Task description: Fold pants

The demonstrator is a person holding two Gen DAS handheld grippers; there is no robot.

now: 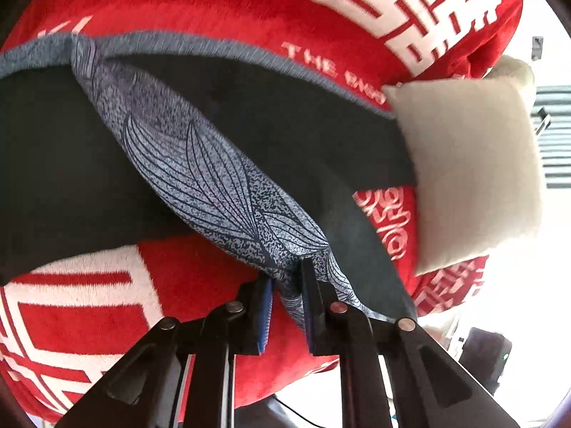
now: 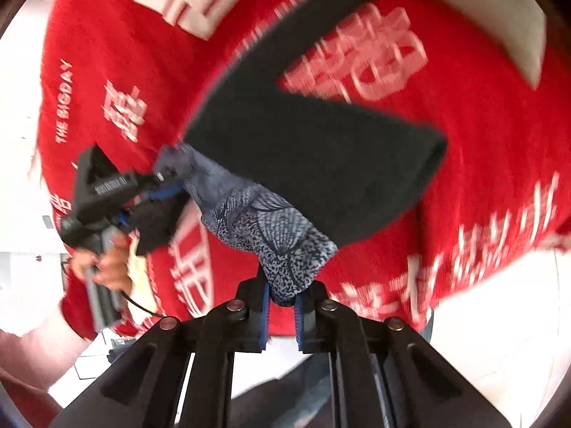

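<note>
Above the red plush blanket (image 1: 214, 7), the dark pants' leaf-printed blue-grey waistband (image 1: 214, 178) is gripped by both grippers' closed jaws, stretched for laying flat next.

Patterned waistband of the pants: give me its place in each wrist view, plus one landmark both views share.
Left wrist view: the patterned waistband runs diagonally from upper left down to the left gripper, which pinches its end.
Right wrist view: it runs from centre left to bottom centre, one end pinched by the right gripper, the other by the left gripper.
Shared landmark: the red blanket with white lettering.
</note>
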